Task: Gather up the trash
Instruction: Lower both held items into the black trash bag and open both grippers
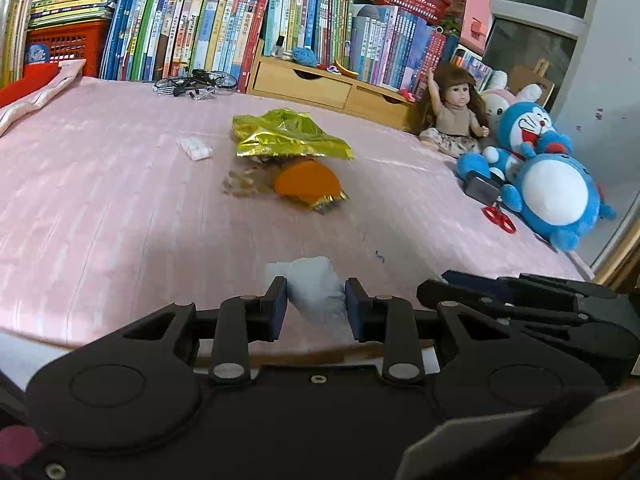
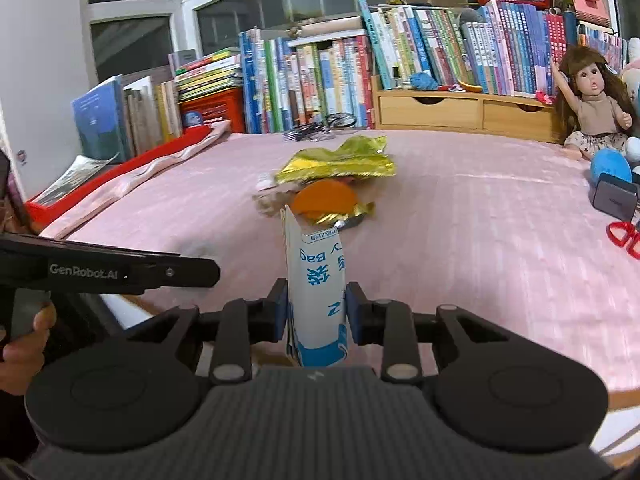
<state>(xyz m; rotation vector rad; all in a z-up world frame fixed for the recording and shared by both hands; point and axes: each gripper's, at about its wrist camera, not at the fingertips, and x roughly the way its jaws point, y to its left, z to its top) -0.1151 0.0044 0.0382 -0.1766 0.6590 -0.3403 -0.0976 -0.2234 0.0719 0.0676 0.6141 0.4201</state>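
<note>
On the pink bedcover (image 1: 100, 208) lie a crumpled gold foil wrapper (image 1: 288, 136) (image 2: 340, 164), an orange snack packet (image 1: 308, 184) (image 2: 324, 198), brown crumbs (image 1: 240, 184) (image 2: 268, 202) and a small white packet (image 1: 194, 148). My left gripper (image 1: 316, 304) is near the bed's front edge, its pads pressed against a white crumpled paper wad (image 1: 316, 292). My right gripper (image 2: 316, 308) is shut on an upright white paper bag with blue lettering (image 2: 316, 280). In each view the other gripper shows at the side, black: the left (image 2: 120, 272) and the right (image 1: 520, 300).
A doll (image 1: 452, 116), blue plush toys (image 1: 556, 192), red scissors (image 1: 500, 218) and a dark box (image 1: 482, 190) sit on the right side of the bed. Glasses (image 1: 196, 82), a wooden drawer unit (image 1: 320, 84) and rows of books (image 1: 200, 28) line the back. A hand (image 2: 24, 340) holds the left gripper.
</note>
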